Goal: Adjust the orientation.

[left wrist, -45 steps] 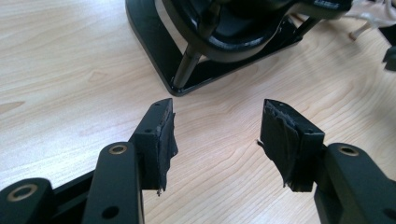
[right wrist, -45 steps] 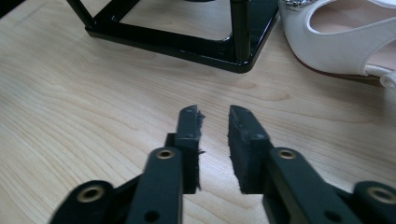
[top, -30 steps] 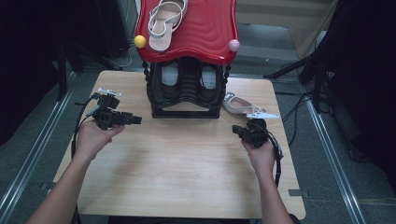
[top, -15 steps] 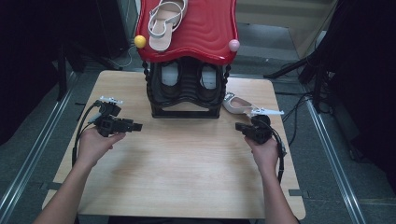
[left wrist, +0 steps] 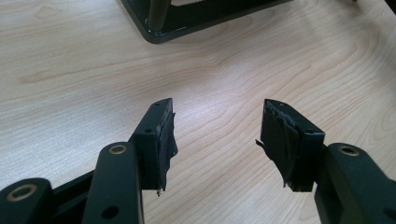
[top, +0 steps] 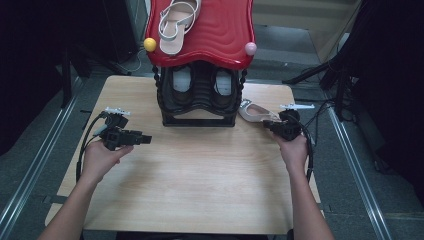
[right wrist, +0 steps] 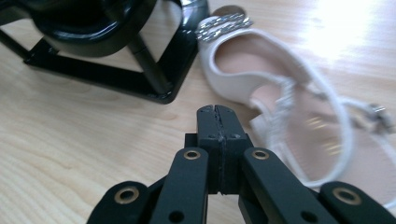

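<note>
The white sandal lies flat beside the black rack, toe toward it. The right gripper, fingers closed and empty, has neared it; the left gripper gapes.

Black left gripper jaws with brass rivets, pads seemingly wrapped in frayed tape.

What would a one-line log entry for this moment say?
left gripper: open, over bare table | right gripper: shut, empty, beside white sandal | sandal: flat on table by black rack
</note>
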`<state>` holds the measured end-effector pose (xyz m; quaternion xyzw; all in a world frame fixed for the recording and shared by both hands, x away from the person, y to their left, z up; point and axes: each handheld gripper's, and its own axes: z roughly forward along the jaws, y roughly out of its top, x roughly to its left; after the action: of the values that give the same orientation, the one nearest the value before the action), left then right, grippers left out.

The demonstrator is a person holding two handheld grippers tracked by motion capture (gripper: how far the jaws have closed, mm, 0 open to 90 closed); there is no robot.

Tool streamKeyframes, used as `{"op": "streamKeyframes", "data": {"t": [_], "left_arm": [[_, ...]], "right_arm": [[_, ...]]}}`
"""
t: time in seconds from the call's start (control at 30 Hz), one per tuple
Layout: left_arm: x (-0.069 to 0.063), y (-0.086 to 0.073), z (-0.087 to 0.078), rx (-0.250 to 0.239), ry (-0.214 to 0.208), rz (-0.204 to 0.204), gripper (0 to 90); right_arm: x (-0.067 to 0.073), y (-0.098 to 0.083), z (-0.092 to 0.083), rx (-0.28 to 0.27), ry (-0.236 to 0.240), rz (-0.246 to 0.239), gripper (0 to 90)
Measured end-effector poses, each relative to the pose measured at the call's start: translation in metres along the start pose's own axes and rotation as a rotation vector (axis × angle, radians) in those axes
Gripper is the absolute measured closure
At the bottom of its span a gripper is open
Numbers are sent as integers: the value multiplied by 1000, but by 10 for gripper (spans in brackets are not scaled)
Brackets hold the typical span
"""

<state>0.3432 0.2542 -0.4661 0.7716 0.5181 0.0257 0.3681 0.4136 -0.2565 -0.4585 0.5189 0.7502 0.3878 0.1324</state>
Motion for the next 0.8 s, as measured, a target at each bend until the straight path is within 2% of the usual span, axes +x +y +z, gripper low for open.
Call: {"op": "streamKeyframes", "data": {"t": [0.3,0.37,0.47,0.57,0.67,0.7,0.73,0.8], "left_arm": [[-1,-1,3,12,3,12,450],[-1,-1,4,15,-7,14,450],[-1,-1,4,14,-4,21,450],[-1,-2,4,13,-6,20,450],[0,-2,5,18,0,21,449],[0,-2,5,15,3,20,449],[0,-2,5,14,4,20,449],[-1,-3,6,17,2,21,449]], "right_arm": [[-18,25,-14,-48,-36,4,900],[-23,28,-9,-27,-51,5,900],[-32,25,2,-11,-40,18,900],[-38,22,13,24,-62,2,900],[-41,18,22,51,-57,3,900],[-42,17,23,49,-53,-3,900],[-43,17,24,46,-44,11,900],[-42,17,25,47,-55,19,900]]}}
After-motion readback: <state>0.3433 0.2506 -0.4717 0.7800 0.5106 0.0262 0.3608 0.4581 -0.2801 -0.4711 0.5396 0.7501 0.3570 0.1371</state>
